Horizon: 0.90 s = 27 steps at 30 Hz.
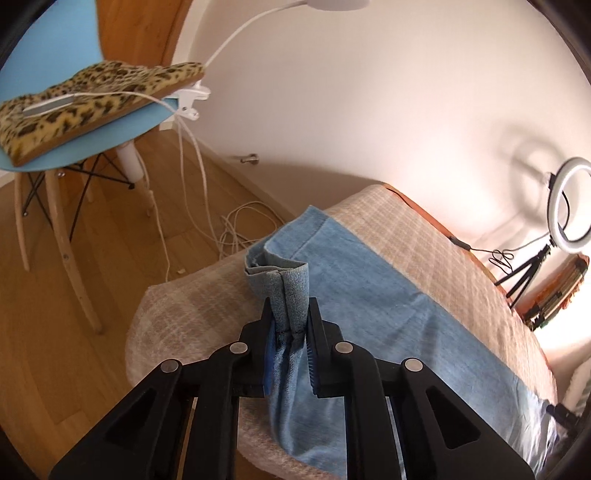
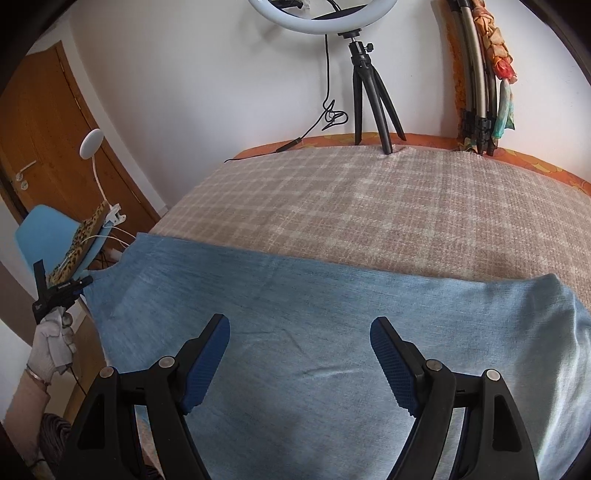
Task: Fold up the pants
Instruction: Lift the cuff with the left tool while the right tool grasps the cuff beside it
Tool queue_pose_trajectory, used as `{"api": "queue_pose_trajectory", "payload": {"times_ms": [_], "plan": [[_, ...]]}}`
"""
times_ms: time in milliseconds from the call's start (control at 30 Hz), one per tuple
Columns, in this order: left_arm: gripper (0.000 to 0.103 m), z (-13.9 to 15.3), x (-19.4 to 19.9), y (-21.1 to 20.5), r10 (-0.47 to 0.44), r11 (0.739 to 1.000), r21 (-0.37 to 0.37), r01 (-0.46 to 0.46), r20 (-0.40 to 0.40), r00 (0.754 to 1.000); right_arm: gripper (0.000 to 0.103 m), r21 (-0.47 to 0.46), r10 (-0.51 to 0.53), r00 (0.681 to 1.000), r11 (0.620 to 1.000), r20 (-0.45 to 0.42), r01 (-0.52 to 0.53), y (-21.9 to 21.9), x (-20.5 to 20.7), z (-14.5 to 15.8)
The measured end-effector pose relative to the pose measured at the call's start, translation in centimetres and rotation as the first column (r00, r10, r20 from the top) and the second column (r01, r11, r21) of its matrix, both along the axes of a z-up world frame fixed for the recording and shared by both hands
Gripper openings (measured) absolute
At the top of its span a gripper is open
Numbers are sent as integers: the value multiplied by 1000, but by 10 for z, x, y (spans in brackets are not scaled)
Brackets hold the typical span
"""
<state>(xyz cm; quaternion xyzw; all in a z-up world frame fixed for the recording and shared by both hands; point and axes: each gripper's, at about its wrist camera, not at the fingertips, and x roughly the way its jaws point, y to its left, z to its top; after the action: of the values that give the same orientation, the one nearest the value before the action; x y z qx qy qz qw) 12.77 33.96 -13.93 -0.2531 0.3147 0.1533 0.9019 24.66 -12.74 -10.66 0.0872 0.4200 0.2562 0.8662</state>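
Left wrist view: left gripper (image 1: 289, 325) is clenched on a bunched hem of the pants (image 1: 369, 295), the pinched denim standing up between its fingers (image 1: 266, 321). The gripper sits at the bed's (image 1: 443, 240) end edge and points along the pants, which run flat down the plaid blanket (image 1: 424, 229) away from it. Off the bed: a blue chair (image 1: 74, 147) with a leopard cushion (image 1: 92, 96) and a clip lamp (image 1: 192, 96). The ring light (image 1: 570, 206) stands at the far wall edge.

Right wrist view: right gripper (image 2: 300, 354) is released, jaws wide apart, hovering over the middle of the pants (image 2: 295, 295) and grasping nothing. It faces across the bed (image 2: 535, 166) toward the ring light (image 2: 321, 18) on its tripod (image 2: 365, 92). At the left end of the pants, a gloved left hand (image 2: 53, 339) holds the left gripper (image 2: 62, 288) by its handle, wrist raised.
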Motion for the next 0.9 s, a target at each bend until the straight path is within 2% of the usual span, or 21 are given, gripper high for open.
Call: {"api": "queue_pose_trajectory", "payload": {"times_ms": [67, 167, 300, 400, 533, 600, 667, 767, 900], "plan": [[12, 5, 2, -15, -56, 998, 17, 56, 14, 998, 81, 51, 22, 999, 998, -25, -21, 15, 10, 10], [12, 9, 5, -36, -143, 989, 36, 142, 30, 989, 82, 124, 113, 992, 987, -60, -105, 54, 28, 27], [11, 9, 4, -61, -246, 969, 32, 245, 41, 968, 83, 123, 256, 964, 961, -67, -246, 132, 54, 44], [11, 9, 5, -81, -319, 947, 47, 317, 35, 947, 83, 152, 351, 931, 930, -105, -333, 194, 73, 47], [11, 11, 5, -97, -383, 923, 66, 380, 36, 923, 83, 202, 481, 855, 872, -195, -445, 280, 83, 34], [11, 14, 3, -104, -394, 915, 108, 388, 33, 919, 83, 159, 501, 834, 865, -233, -475, 319, 85, 24], [12, 16, 1, -104, -386, 918, 119, 379, 40, 922, 83, 103, 523, 811, 851, -260, -515, 357, 85, 16], [11, 13, -4, -107, -389, 914, 135, 382, 32, 921, 83, -5, 546, 803, 826, -238, -563, 403, 82, 16], [11, 2, -4, -121, -419, 892, 179, 415, -17, 908, 82, -68, 571, 780, 794, -256, -604, 457, 84, 20]]}}
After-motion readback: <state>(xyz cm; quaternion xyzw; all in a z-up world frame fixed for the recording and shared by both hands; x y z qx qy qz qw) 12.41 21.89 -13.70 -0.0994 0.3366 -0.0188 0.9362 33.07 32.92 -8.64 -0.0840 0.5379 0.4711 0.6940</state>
